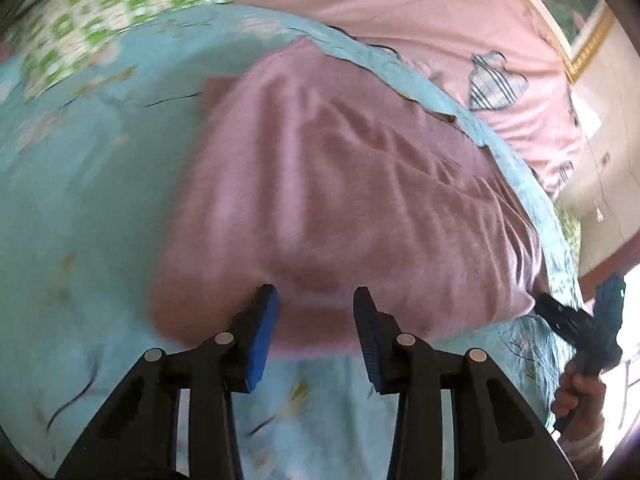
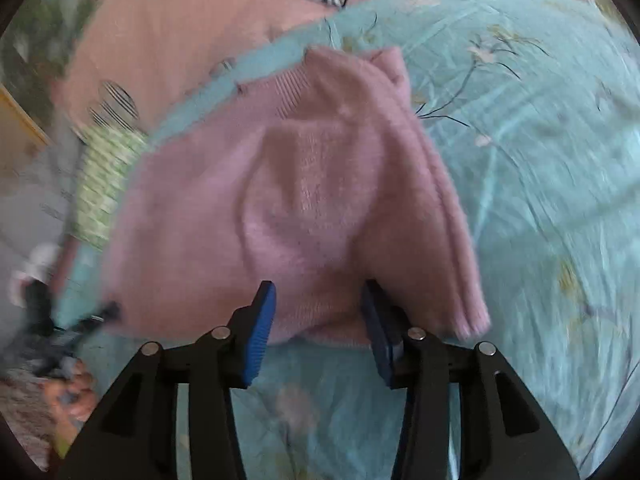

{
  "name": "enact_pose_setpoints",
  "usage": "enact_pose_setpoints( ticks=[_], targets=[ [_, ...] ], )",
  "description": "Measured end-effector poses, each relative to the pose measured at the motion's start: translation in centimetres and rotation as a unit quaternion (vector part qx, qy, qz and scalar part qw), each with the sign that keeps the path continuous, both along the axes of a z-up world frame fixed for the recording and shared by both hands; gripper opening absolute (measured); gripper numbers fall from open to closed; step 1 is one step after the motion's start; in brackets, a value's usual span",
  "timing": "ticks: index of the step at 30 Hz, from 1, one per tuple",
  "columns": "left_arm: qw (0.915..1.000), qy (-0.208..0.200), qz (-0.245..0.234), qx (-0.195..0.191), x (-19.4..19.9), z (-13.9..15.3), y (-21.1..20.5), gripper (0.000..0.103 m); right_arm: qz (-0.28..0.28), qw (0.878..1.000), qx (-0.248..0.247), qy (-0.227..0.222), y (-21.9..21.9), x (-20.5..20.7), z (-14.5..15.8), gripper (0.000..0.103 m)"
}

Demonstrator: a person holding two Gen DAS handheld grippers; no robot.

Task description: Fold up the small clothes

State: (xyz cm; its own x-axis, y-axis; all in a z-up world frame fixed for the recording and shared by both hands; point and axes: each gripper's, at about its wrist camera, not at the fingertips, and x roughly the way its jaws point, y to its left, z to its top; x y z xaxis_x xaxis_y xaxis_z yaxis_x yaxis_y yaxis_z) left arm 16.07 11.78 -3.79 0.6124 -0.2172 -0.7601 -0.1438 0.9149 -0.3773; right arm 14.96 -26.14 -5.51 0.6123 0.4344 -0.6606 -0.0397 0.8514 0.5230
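Turquoise floral bedsheet (image 1: 72,200) covers most of both views, with a pink quilt (image 1: 400,8) bearing plaid heart patches behind it and a green-checked cloth (image 1: 88,28) at the sheet's far edge. Mauve knitted sweater (image 1: 340,184) lies on the sheet, bunched and creased; in the right wrist view its ribbed hem (image 2: 294,92) points away from the camera. Left gripper (image 1: 316,300): jaws spread, the blue pads (image 1: 262,340) flanking the sweater's near edge, which sits between them without being pinched. Right gripper (image 2: 318,294): jaws likewise spread at the opposite end of the sweater, the knit's near edge draped between the fingers and over the right one. Both frames motion-blurred; whether pad and fabric touch cannot be told.
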Motion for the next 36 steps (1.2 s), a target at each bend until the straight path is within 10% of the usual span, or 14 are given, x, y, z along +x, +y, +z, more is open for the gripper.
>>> enact_pose_setpoints(
  ticks=[16, 17, 19, 20, 25, 29, 36],
  targets=[
    [0.9791, 0.007, 0.108, -0.172, -2.0, -1.9, 2.5, 0.079, -0.129, 0.987, 0.093, -0.008, -3.4, -1.6, -0.9, 0.056],
    [0.9782, 0.005, 0.116, -0.172, -1.7, -1.9, 2.7, 0.074, -0.133, 0.987, 0.092, -0.009, -3.4, -1.5, -0.8, 0.047],
    [0.9799, 0.007, 0.128, -0.153, -0.8, -1.7, 2.8, 0.035, -0.133, 0.986, 0.097, -0.001, -3.5, -1.0, -1.0, 0.008],
    [0.9813, 0.014, 0.122, -0.148, -0.5, -1.7, 2.9, 0.007, -0.136, 0.986, 0.1, -0.002, -3.7, -1.0, -0.9, 0.008],
    [0.984, -0.006, 0.125, -0.127, -2.0, -0.9, 4.2, 0.007, -0.144, 0.986, 0.072, -0.054, -5.4, -2.6, 1.7, 0.007],
    [0.9836, 0.016, 0.122, -0.132, -2.4, -2.3, 4.8, 0.014, -0.133, 0.988, 0.072, 0.018, -5.9, -1.6, -1.6, 0.009],
    [0.9813, 0.01, 0.123, -0.148, -4.7, -2.0, 4.1, 0.051, -0.168, 0.983, 0.055, -0.041, -6.1, -5.1, 0.5, 0.027]
  ],
)
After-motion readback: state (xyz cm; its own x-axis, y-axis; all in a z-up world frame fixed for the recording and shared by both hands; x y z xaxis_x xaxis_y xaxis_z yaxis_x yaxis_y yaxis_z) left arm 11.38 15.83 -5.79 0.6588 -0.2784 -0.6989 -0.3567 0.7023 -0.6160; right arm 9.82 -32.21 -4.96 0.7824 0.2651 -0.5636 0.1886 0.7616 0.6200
